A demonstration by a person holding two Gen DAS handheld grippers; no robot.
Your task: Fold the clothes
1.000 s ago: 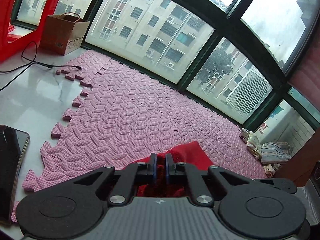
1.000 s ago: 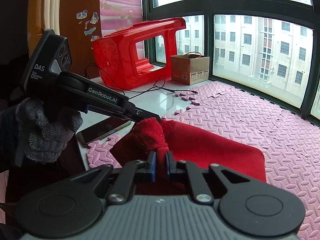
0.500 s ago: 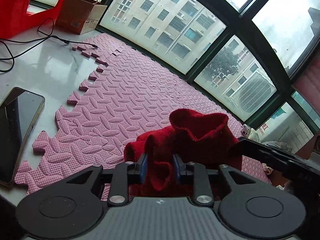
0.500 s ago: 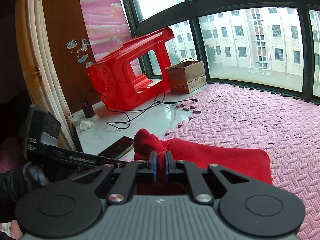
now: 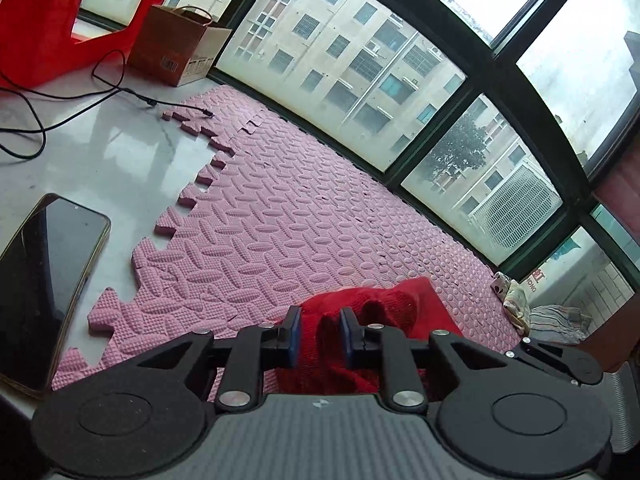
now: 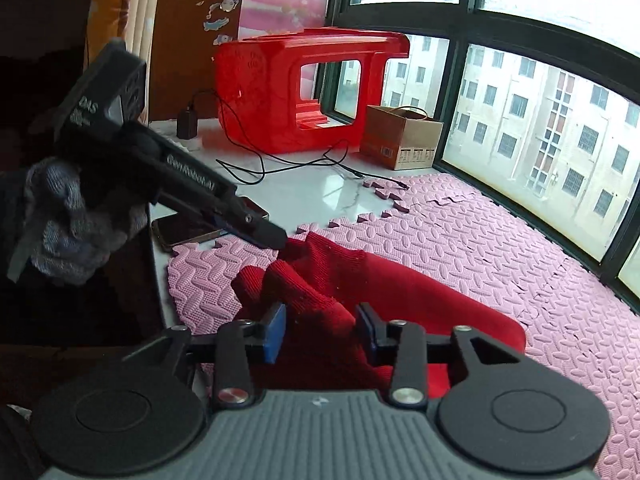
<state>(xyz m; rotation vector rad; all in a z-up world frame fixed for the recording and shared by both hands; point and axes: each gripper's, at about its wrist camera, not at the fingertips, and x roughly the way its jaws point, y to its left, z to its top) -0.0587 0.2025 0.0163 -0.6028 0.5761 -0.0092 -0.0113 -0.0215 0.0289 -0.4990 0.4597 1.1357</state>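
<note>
A red knitted garment (image 6: 360,292) lies on a pink foam puzzle mat (image 6: 500,240), near the mat's notched edge where bare white marble sill begins. Most of the garment looks flat, but the corner closest to both cameras is bunched into a soft ridge that stands up off the mat. The right gripper (image 6: 320,332) sits low over that ridge with its blue-padded fingers spread, the rumpled knit between them but not pinched. The left gripper (image 5: 319,336), seen in its own view, is likewise parted around a hump of the same red fabric; in the right view its black fingertips reach the garment's far corner, held by a hand in a grey knitted glove (image 6: 68,220). Neither tool appears to be gripping. The step in hand seems to be setting a folded edge down — or retaking hold for the next fold; which of the two cannot be told. To do it well, each gripper should probably take a single clean corner rather than a wad of layers, lift both corners level, and carry them across so the edges meet squarely, then press the crease flat. A dark phone (image 5: 44,280) rests on the marble just beside the mat edge — dragging cloth could nudge it. Farther off stand a red plastic stool (image 6: 296,92), a cardboard box (image 6: 400,136) and a trailing black cable (image 6: 280,160).
</note>
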